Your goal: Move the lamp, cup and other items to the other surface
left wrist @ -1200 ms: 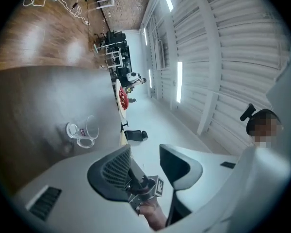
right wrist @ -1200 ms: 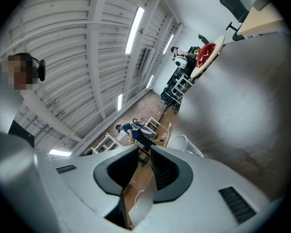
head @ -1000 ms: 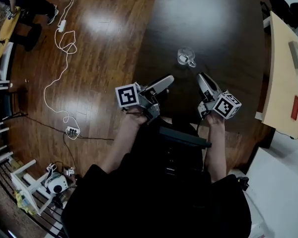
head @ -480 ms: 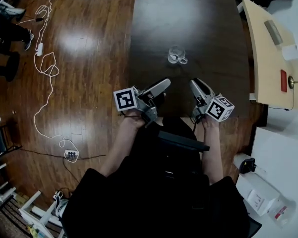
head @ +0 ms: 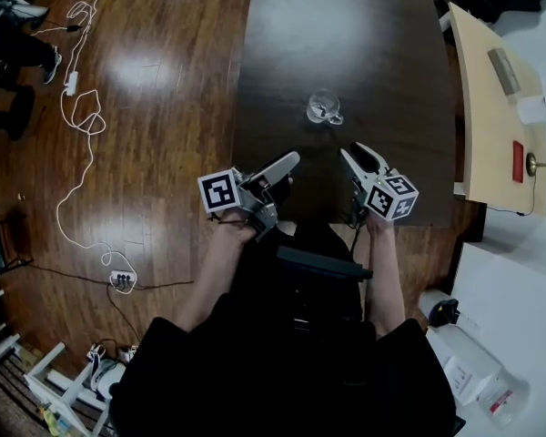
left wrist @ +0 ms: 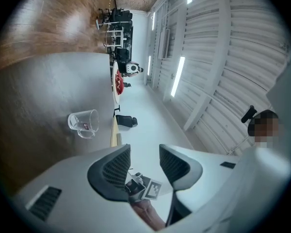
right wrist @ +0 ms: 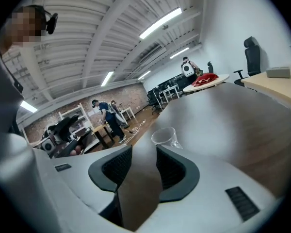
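The glass cup [head: 323, 108] stands upright on the dark table [head: 382, 44] just ahead of my right gripper [head: 354, 151], almost in line with its jaws, which have just been opening wide with nothing between them, while my left gripper [head: 289, 159], also spread and empty, points past it.

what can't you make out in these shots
- Print on the mug: left gripper view, too small to read.
- Red thing on the far table: left gripper view, too small to name.
- Near edge of the dark table: head view, hidden by the person's arms and body.
- Small items on the desk: head view, too small to name.
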`<move>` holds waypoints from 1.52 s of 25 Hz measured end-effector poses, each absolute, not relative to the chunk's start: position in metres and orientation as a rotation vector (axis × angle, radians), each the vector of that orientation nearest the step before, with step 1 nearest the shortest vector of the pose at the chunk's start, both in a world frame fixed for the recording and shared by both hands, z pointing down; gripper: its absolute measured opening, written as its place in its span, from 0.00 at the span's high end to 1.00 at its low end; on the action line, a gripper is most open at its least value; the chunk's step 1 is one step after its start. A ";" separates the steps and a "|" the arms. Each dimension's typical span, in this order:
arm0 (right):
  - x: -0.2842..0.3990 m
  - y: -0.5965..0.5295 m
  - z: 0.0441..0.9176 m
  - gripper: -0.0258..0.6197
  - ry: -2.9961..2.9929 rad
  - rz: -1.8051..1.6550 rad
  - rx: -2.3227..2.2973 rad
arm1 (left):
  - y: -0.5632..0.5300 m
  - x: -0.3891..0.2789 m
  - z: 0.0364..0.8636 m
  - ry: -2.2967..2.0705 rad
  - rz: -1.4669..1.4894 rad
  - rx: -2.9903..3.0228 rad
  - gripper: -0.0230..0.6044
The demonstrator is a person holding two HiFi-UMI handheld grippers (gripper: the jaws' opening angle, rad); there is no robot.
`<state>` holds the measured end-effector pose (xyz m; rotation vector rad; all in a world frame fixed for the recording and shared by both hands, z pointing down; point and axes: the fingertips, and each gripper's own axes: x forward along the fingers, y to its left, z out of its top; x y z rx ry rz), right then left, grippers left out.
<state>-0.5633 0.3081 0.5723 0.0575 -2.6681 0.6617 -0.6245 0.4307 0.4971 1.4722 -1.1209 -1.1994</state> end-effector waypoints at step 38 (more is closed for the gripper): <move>-0.642 0.224 0.689 0.84 -2.492 -0.202 -0.404 | 0.339 -0.664 0.558 -1.355 -1.172 1.198 0.63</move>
